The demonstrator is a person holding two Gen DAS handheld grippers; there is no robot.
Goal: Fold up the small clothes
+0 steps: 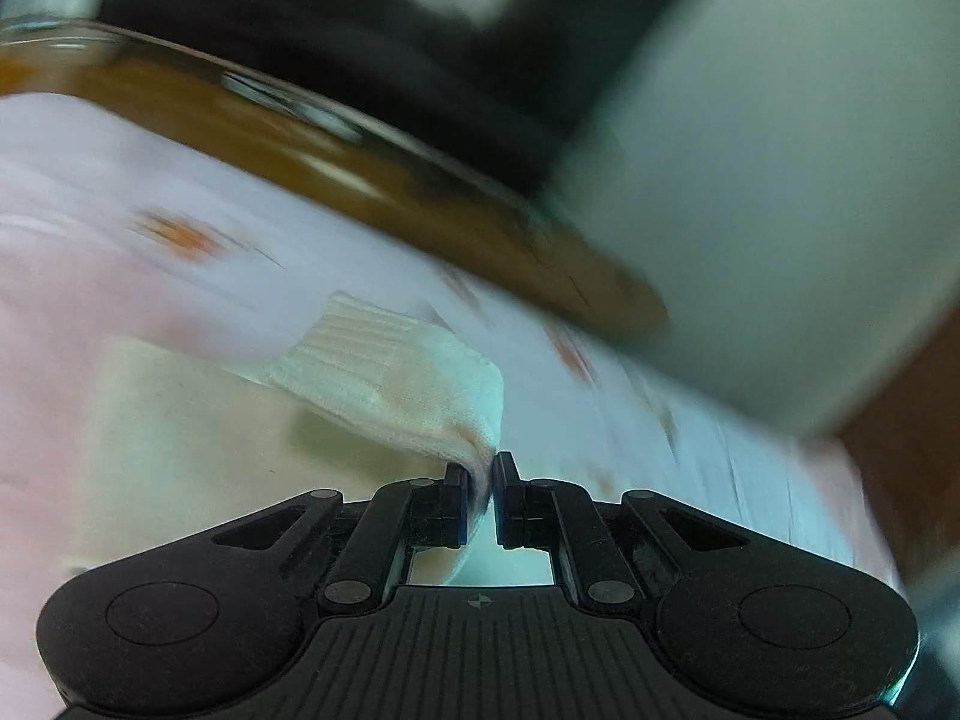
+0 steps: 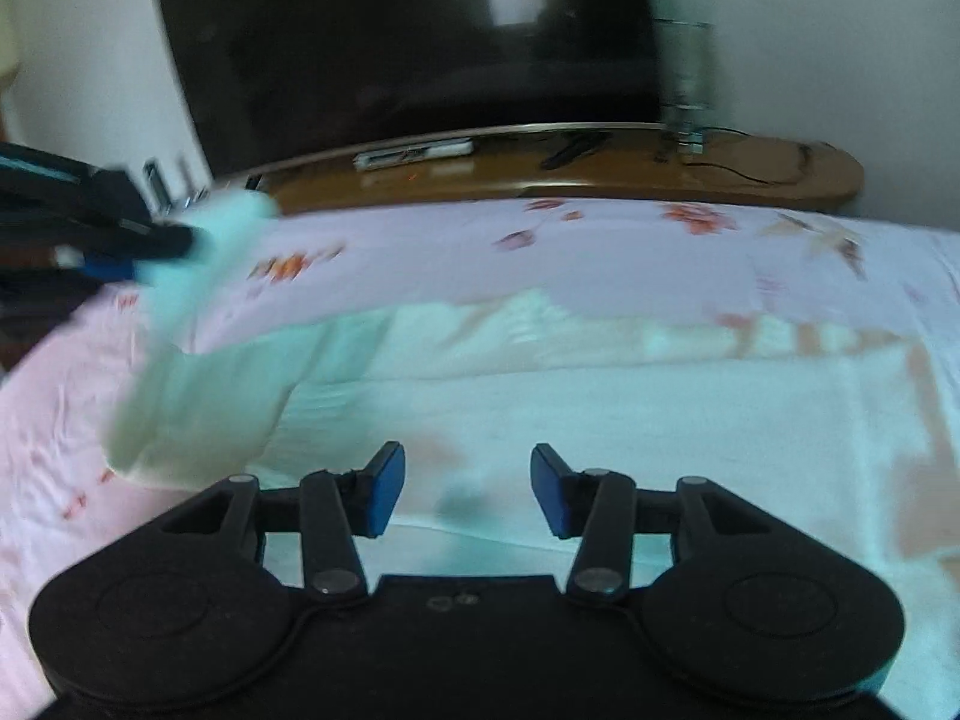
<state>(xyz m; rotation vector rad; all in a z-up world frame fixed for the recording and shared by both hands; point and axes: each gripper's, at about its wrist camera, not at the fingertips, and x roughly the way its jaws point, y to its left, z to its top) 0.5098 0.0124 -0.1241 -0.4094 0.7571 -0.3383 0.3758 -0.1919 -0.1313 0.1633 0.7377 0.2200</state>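
Left gripper (image 1: 480, 468) pinched tight on the ribbed cream sock (image 1: 390, 372), lifting it clear of the bed | sock knit soft, cuff ribbed, hanging limp over the pink floral sheet (image 2: 600, 252) | right gripper (image 2: 468, 480) jaws wide apart, nothing between them, low over a pale cloth (image 2: 660, 420) | views blurred

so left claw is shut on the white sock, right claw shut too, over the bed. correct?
Not quite. The left claw is shut on the white sock, but the right wrist view shows the right claw open, holding nothing, over the bed.
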